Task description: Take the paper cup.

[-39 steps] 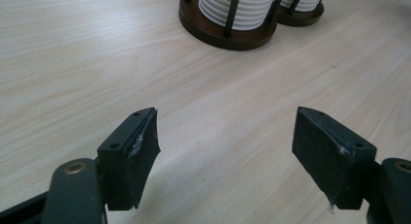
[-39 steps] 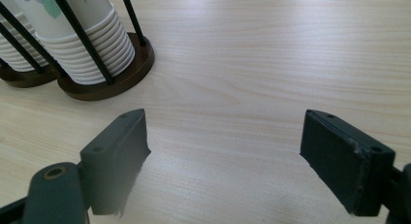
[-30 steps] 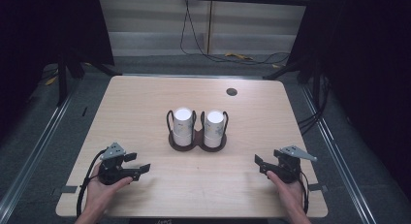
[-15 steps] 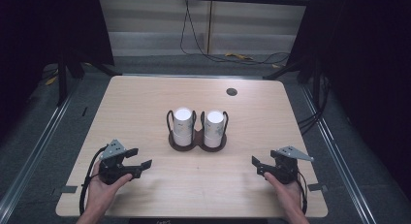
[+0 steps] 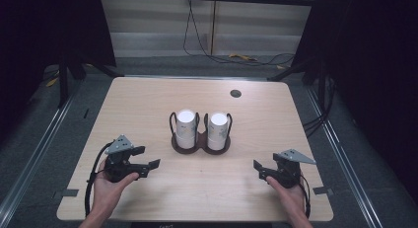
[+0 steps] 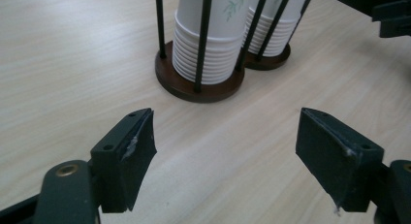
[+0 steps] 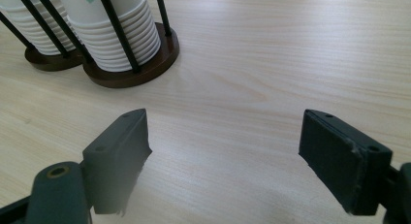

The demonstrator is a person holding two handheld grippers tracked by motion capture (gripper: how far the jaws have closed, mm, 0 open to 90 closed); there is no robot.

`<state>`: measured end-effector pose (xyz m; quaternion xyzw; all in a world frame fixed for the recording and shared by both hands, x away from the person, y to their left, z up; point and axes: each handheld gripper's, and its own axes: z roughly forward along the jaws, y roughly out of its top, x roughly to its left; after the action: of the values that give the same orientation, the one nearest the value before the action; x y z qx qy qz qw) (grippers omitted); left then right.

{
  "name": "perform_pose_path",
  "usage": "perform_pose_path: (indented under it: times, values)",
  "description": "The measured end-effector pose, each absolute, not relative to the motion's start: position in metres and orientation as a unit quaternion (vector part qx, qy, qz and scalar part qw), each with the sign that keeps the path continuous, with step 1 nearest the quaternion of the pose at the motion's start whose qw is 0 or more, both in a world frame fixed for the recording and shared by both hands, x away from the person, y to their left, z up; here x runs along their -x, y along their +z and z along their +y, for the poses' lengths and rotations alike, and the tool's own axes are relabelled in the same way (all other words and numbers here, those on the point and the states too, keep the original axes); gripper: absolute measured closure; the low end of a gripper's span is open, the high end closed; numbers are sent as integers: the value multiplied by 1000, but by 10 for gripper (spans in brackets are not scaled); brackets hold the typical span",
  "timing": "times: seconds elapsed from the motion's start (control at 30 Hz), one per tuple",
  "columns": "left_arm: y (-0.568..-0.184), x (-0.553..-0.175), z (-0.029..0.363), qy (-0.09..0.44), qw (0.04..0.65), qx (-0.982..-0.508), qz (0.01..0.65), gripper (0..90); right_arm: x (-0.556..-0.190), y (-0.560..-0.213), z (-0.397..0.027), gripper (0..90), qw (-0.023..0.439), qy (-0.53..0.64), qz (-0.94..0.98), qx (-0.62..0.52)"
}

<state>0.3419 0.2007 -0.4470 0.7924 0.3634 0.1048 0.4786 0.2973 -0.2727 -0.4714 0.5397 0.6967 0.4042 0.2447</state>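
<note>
Two stacks of white paper cups, left (image 5: 186, 127) and right (image 5: 217, 129), stand upside down in a black wire holder with a brown base (image 5: 199, 148) at the table's middle. My left gripper (image 5: 148, 157) is held above the table's front left and points toward the holder. Its jaws have just been opening and now stand open with nothing between them (image 6: 225, 124). The nearer cup stack (image 6: 208, 44) rises ahead of it. At the front right, my right gripper (image 5: 260, 170) is open too, over bare wood (image 7: 225, 124), with the holder (image 7: 126, 76) ahead to its left.
The light wooden table (image 5: 296, 119) has a round cable hole (image 5: 235, 93) at the back right. Cables (image 5: 236, 55) lie on the floor behind the table. Dark stand legs (image 5: 69, 75) flank both back corners. Bare wood lies between each gripper and the holder.
My left gripper has risen a little and its jaws have spread wider. The right gripper and the cup holder have stayed where they were.
</note>
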Motion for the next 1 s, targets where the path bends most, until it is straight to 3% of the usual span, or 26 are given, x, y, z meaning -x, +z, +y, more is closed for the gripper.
perform_pose_path:
  times: [0.17,0.33,0.6,1.0]
  values:
    - [-441,-345,194,106,482,-797,348,179,-297,-472,-271,192,246,401,701,-536]
    - [-431,-352,184,106,491,-799,332,227,-298,-471,-267,194,244,404,707,-527]
    - [-420,-368,172,96,506,-792,327,158,-294,-469,-265,190,242,418,708,-514]
    - [-401,-389,163,111,513,-793,308,210,-295,-469,-263,184,235,423,711,-510]
